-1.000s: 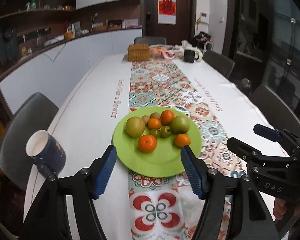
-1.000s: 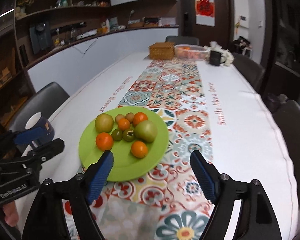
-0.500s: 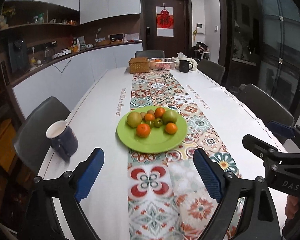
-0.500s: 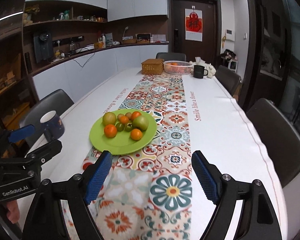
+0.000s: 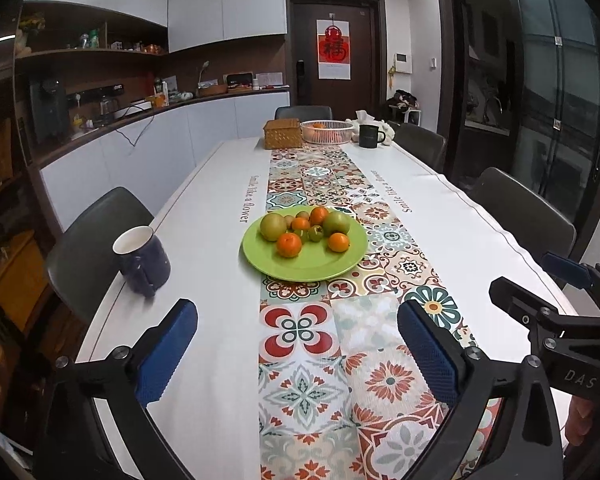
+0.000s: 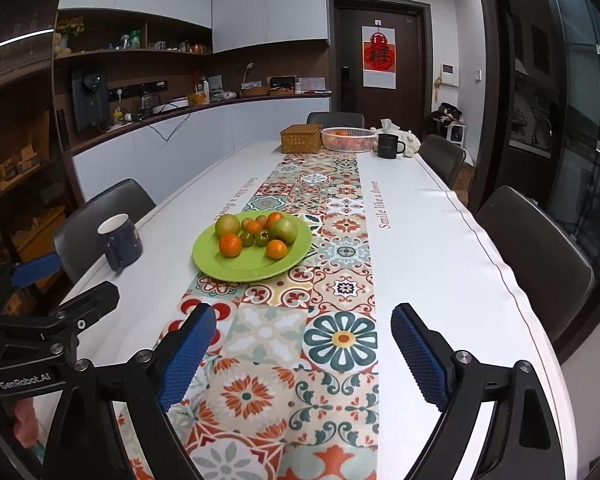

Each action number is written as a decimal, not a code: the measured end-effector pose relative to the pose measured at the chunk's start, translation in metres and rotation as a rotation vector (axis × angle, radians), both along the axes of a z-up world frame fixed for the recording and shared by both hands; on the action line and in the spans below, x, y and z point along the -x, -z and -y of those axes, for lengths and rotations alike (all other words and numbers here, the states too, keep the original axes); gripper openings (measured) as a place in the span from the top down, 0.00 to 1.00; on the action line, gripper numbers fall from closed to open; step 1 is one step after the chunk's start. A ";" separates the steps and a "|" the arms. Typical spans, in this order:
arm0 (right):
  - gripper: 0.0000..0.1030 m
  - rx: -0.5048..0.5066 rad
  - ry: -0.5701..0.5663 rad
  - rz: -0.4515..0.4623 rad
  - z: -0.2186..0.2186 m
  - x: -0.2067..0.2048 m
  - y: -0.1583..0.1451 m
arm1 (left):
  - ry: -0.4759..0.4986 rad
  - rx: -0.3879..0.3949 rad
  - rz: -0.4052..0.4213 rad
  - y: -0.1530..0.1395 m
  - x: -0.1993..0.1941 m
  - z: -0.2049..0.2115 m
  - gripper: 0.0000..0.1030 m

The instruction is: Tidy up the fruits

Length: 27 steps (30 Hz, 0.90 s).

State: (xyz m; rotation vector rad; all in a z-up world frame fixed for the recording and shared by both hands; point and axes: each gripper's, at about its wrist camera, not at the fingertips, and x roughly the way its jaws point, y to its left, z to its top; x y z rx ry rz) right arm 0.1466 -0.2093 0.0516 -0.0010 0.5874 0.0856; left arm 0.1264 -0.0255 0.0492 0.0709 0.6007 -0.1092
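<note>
Both hand-held grippers, left (image 5: 297, 347) and right (image 6: 303, 351), are empty, jaws opening. The fruits lie on the round green plate (image 5: 305, 266), mid-surface; approach one orange mandarin (image 5: 289, 244) slowly, from above.

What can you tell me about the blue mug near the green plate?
The blue mug is dark navy outside and white inside, glossy like ceramic. It stands upright on the white tablecloth, near the table's edge and in front of a dark chair. Its handle faces the camera. It sits apart from the green plate; nothing touches it but the cloth. Whether anything is inside cannot be seen.
</note>
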 end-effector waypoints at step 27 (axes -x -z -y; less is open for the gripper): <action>0.13 -0.015 0.005 -0.006 0.003 0.018 -0.004 | 0.018 0.015 0.043 -0.009 0.019 0.000 0.00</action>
